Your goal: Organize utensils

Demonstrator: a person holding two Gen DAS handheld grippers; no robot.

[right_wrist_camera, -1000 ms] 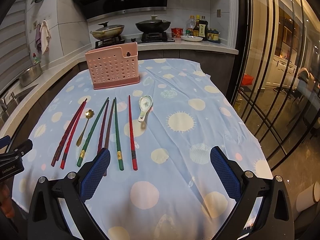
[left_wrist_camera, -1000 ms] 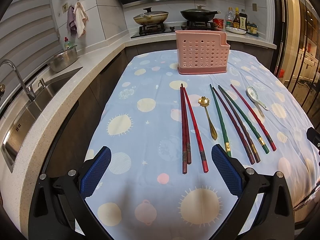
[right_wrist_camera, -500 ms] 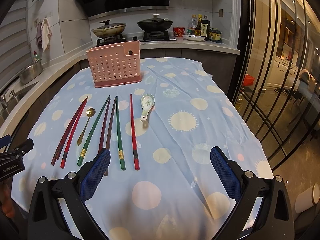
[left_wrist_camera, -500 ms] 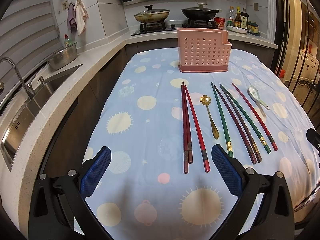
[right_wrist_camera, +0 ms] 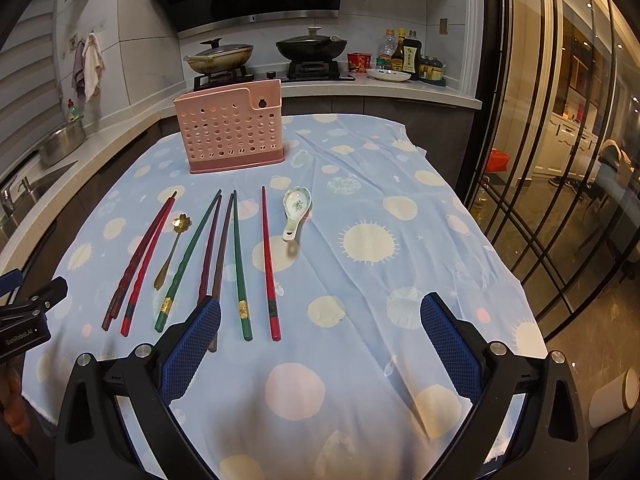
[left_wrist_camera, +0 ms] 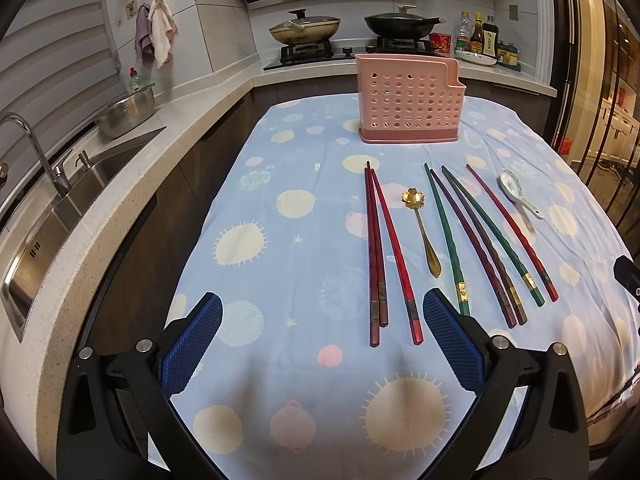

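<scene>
A pink perforated utensil holder (left_wrist_camera: 410, 100) stands upright at the far end of the blue dotted tablecloth (left_wrist_camera: 288, 248); it also shows in the right wrist view (right_wrist_camera: 232, 130). Several red, green and brown chopsticks (left_wrist_camera: 476, 240) lie side by side in front of it, also seen in the right wrist view (right_wrist_camera: 224, 256). A gold spoon (left_wrist_camera: 422, 228) lies among them, and a white ceramic spoon (left_wrist_camera: 516, 192) lies to their right. My left gripper (left_wrist_camera: 320, 344) is open and empty, near the red chopsticks' ends. My right gripper (right_wrist_camera: 320, 344) is open and empty, right of the chopsticks.
A counter with a sink (left_wrist_camera: 60, 216) and metal bowl (left_wrist_camera: 128, 114) runs along the left. A stove with pans (left_wrist_camera: 304, 32) and bottles (left_wrist_camera: 484, 38) stands behind the table. Glass doors (right_wrist_camera: 560, 160) are on the right.
Both grippers have drifted slightly forward and lower toward the table. Nothing on the table has moved.
</scene>
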